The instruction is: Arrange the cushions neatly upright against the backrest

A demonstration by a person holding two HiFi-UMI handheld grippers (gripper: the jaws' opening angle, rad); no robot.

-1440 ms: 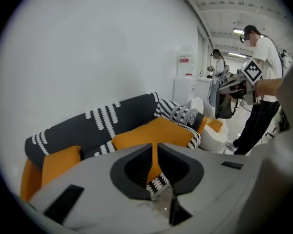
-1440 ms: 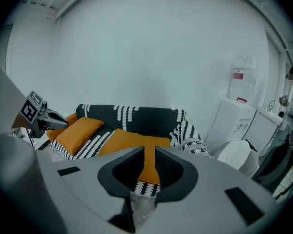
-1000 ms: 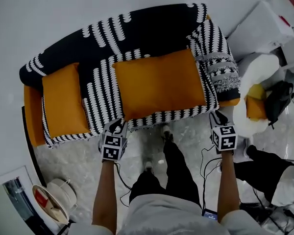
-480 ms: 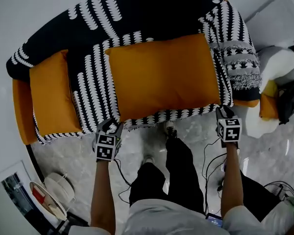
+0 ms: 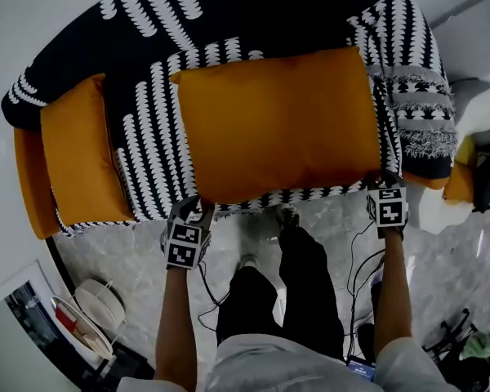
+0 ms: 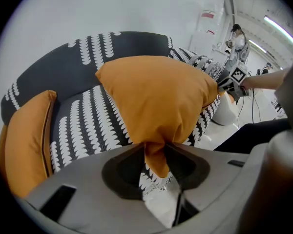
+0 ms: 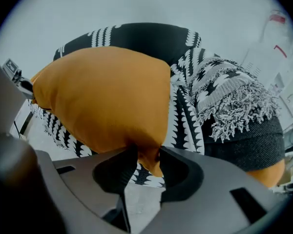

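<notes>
Orange fabric fills the middle of the head view: a large cushion (image 5: 278, 125) lies flat across the seat of a sofa (image 5: 151, 149) draped in a black cover with white leaf-like marks. Its far long edge is near the foot of the backrest (image 5: 229, 11), and its near edge reaches the front of the seat. The left tool (image 5: 193, 209) is at the cushion's near left corner and the right tool (image 5: 384, 186) at its near right corner. Both point steeply down. Each tool's jaws have just been opening and now stand parted, with a pinched corner of the cushion sitting in the gap between them. A smaller orange cushion (image 5: 77, 162) rests at the sofa's left end, tilted up toward the arm and well apart from the large one. A grey fringed throw (image 5: 425, 117) hangs over the right arm. The person stands on a pale marbled floor (image 5: 327, 219) just in front of the seat.
</notes>
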